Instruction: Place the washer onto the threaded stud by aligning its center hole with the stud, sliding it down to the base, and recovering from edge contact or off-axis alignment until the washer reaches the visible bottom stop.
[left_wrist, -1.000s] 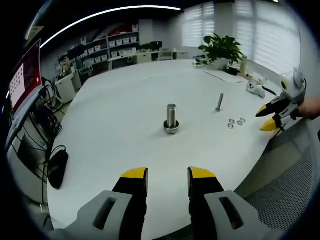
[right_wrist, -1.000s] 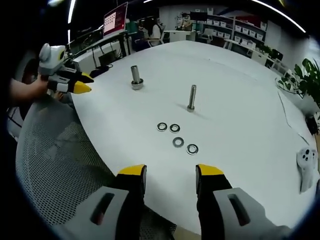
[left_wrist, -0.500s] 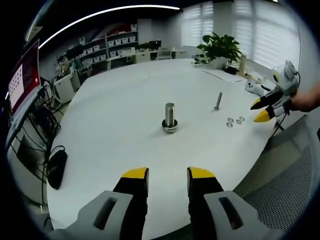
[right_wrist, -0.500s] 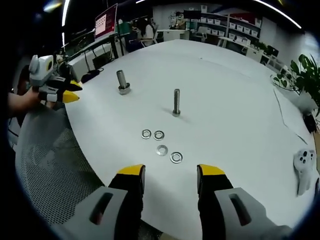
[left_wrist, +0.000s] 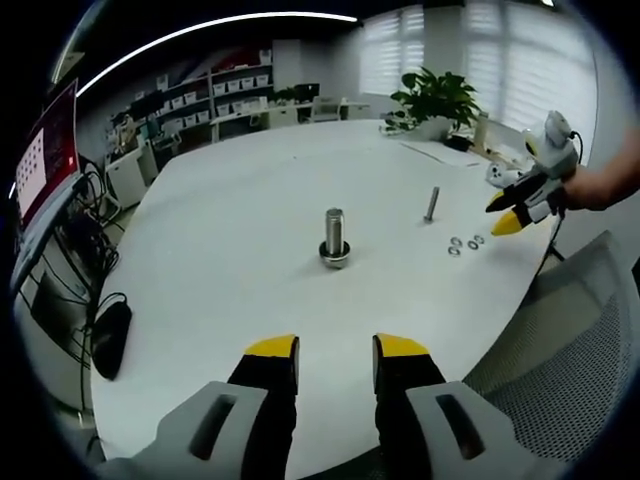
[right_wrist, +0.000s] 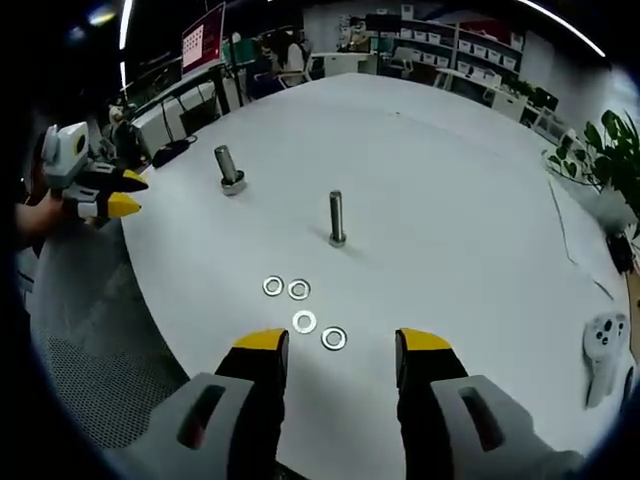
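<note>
Closing in on the washers with my right gripper (right_wrist: 334, 350)

Over the last second I've brought it closer: the four washers (right_wrist: 334, 339) now lie just beyond its spread, empty jaws, the thin stud (right_wrist: 337, 218) farther off. My left gripper (left_wrist: 334, 352) hangs back, also spread, facing the thick bolt (left_wrist: 334, 237). No pickup yet.

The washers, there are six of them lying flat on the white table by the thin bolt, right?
Not six: four washers lie flat on the white table near the thin bolt, as the right gripper view shows. They are loose and none is on a bolt yet.
</note>
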